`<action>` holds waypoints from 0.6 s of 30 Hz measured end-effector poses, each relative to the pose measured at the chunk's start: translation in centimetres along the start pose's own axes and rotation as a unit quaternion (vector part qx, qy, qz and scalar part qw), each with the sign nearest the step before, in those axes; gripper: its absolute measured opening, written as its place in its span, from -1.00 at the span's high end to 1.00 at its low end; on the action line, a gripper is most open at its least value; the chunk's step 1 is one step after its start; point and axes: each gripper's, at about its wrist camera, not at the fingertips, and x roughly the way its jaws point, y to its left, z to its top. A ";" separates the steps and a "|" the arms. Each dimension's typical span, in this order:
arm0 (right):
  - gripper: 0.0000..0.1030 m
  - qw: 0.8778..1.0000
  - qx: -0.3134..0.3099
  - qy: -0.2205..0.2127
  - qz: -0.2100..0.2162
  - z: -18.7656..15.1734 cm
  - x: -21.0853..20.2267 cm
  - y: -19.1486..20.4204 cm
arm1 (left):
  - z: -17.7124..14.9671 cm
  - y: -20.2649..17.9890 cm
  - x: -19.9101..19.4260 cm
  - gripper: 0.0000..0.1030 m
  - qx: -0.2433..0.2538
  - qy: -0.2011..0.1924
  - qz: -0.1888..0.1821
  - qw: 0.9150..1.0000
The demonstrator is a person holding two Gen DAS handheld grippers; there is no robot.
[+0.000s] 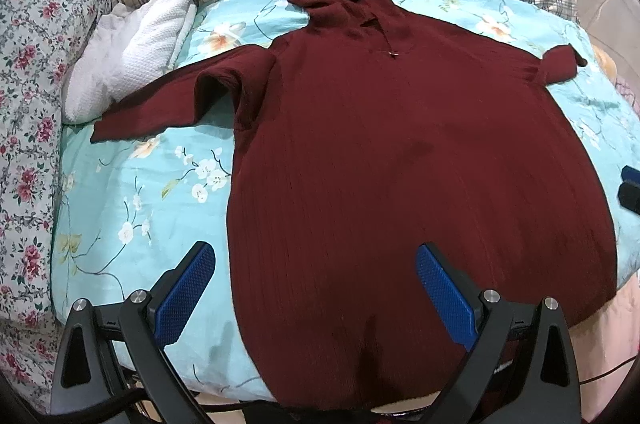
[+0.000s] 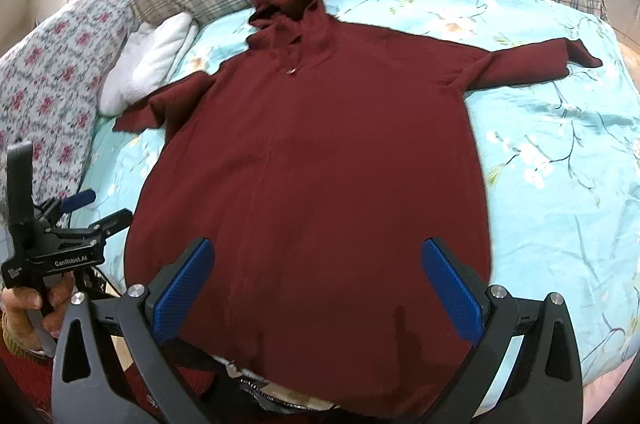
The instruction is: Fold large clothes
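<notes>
Fingers [image 1: 442, 290] of both grippers wide apart, seemingly empty, above sweater [image 1: 400, 152].

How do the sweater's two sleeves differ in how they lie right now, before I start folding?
The sleeve nearer the white towel, call it the towel-side sleeve, lies angled down toward the hem, with a fold near the armpit. The far sleeve stretches straight out sideways, its cuff kinked at the tip. The towel-side sleeve's cuff ends right beside the towel; the far sleeve lies on bare quilt. Both lie flat on the quilt, unfolded, same maroon knit.
</notes>
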 end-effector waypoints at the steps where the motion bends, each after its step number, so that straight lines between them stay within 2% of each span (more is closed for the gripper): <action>1: -0.99 1.000 -0.001 -0.024 0.003 0.1 -0.4 -0.5 | 0.2 0.0 0.3 -0.96 0.000 0.002 0.001 1.000; 5: -0.99 0.998 0.038 -0.048 0.003 1.9 -0.6 -4.1 | 1.4 0.1 1.5 -0.96 0.007 0.019 0.012 1.000; 7: -0.99 0.997 0.044 -0.056 -0.017 2.9 -0.7 -6.0 | 2.1 0.2 1.9 -0.96 -0.001 0.005 0.004 1.000; 9: -0.99 0.995 0.067 -0.062 -0.031 4.5 -0.7 -8.8 | 2.7 0.2 2.5 -0.96 0.001 0.006 0.009 1.000; 10: -0.94 0.994 0.081 -0.065 -0.027 5.1 -0.6 -10.1 | 3.0 0.1 2.7 -0.96 -0.002 0.006 0.007 1.000; 14: -0.48 0.988 0.110 -0.093 -0.056 8.9 -2.1 -15.5 | 4.1 -0.1 4.2 -0.96 -0.003 0.019 0.003 1.000; 16: -0.45 0.983 0.144 -0.098 -0.066 11.1 -1.4 -19.2 | 4.7 -0.4 4.9 -0.95 0.000 0.025 0.003 1.000; 18: -0.29 0.977 0.161 -0.106 -0.086 12.9 -1.0 -22.1 | 5.3 -0.7 5.6 -0.95 -0.001 0.025 -0.002 1.000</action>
